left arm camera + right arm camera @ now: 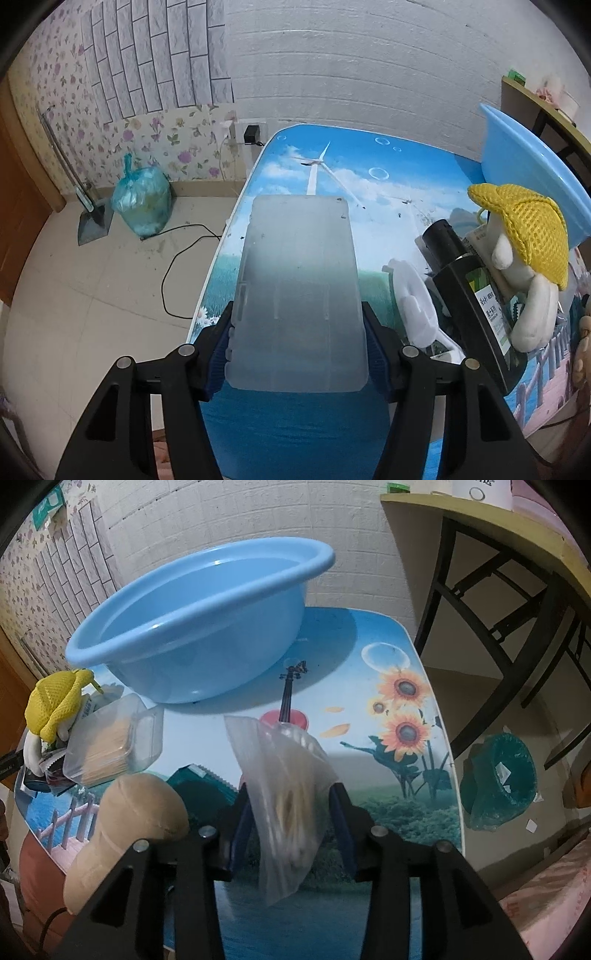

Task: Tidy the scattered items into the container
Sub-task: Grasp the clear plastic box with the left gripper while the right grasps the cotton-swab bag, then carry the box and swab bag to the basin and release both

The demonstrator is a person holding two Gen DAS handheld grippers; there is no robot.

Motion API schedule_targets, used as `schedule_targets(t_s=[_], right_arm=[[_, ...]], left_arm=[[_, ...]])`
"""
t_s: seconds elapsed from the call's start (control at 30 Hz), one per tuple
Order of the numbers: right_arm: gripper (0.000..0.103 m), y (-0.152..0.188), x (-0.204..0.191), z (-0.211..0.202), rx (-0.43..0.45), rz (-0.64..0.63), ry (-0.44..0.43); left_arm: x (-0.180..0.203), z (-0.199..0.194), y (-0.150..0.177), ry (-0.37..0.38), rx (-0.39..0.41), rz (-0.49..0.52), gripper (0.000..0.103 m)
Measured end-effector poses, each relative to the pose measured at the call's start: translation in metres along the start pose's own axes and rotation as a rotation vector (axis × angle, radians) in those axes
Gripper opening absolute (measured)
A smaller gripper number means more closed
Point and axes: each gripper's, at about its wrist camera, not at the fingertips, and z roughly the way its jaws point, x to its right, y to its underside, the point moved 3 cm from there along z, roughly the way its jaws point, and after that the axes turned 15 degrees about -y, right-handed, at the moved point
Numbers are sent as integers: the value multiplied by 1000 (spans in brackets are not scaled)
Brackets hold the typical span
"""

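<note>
while the left gripper (297, 354) clamps a frosted plastic box (297, 295) above the table (388, 177), the right gripper (291, 830) stands part open around a clear bag (284, 794), apparently loose, short of the blue basin (199, 627) meant to hold everything.

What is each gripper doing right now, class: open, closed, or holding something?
Left gripper: closed on the translucent plastic box.
Right gripper: open; the clear plastic bag sits between its fingers, not pressed.

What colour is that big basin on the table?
The basin is plain light blue, with no pattern. It shows best in the right wrist view.
</note>
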Motion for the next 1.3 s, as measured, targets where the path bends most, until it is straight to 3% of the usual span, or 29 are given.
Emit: schedule_targets(t_s=[0.07,0.13,0.27,0.77,1.3], right_arm=[[38,1,0,0,10,-12,-1],[28,1,-1,-1,11,-17,-7],[24,-1,-2,-7,34,-12,-27],[22,-18,-19,-62,177,-15,-62],[22,-48,-49,-72,241,-115,-150]], left_arm=[[1,0,0,-3,2,5,60],[-1,-1,1,-2,3,4,60],[-6,-8,2,1,14,-13,60],[-8,-77,-24,34,116,-71,60],[80,-139,-63,187,197,55,60]])
